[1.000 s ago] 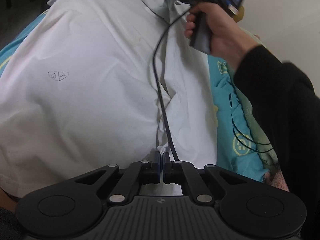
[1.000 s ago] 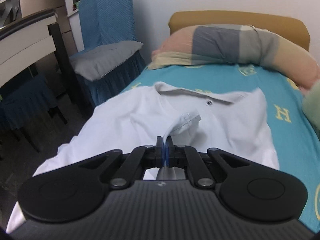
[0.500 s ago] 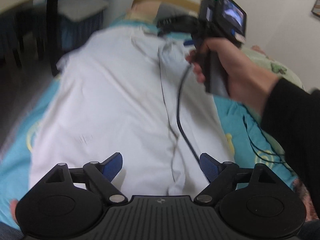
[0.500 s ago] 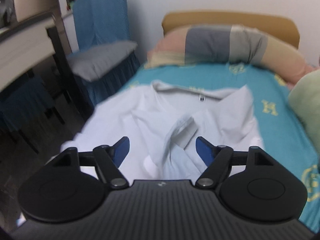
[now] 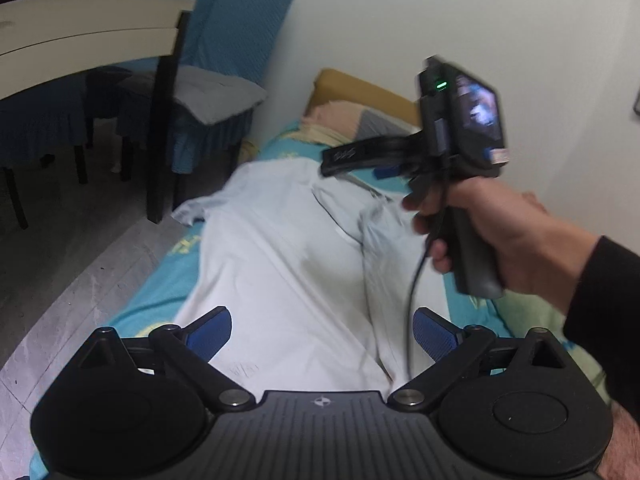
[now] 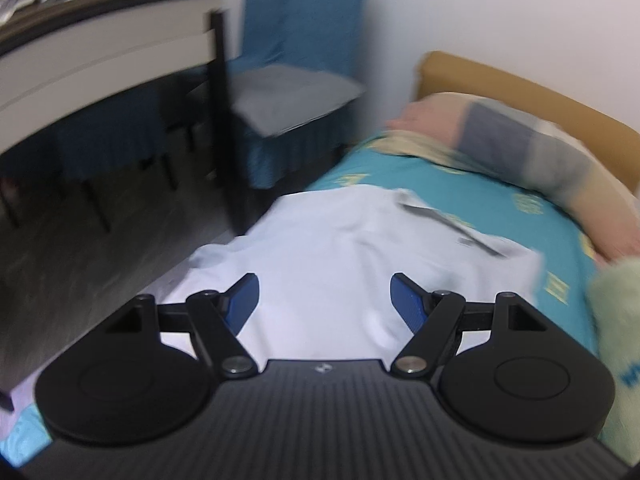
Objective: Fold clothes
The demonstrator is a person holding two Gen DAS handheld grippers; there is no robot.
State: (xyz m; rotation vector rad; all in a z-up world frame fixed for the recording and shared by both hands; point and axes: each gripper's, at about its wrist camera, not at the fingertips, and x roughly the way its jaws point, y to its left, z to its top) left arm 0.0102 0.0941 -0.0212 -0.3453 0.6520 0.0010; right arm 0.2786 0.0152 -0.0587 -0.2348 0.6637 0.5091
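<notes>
A white polo shirt lies flat along the teal bed, its right side folded in over the middle with the sleeve lying on top. My left gripper hangs open above the shirt's hem, nothing between its blue pads. In the same view a hand holds the right gripper's body raised above the collar end. From the right wrist view, my right gripper is open above the shirt, and the collar lies just beyond it.
A teal bedsheet shows around the shirt. A striped pillow and wooden headboard lie at the far end. A blue-covered chair and a dark-legged table stand left of the bed. A cable hangs from the right gripper.
Both grippers were shut on the shirt's folded edge a second ago. They have opened, let the fabric drop, and lifted up and back from the bed.
</notes>
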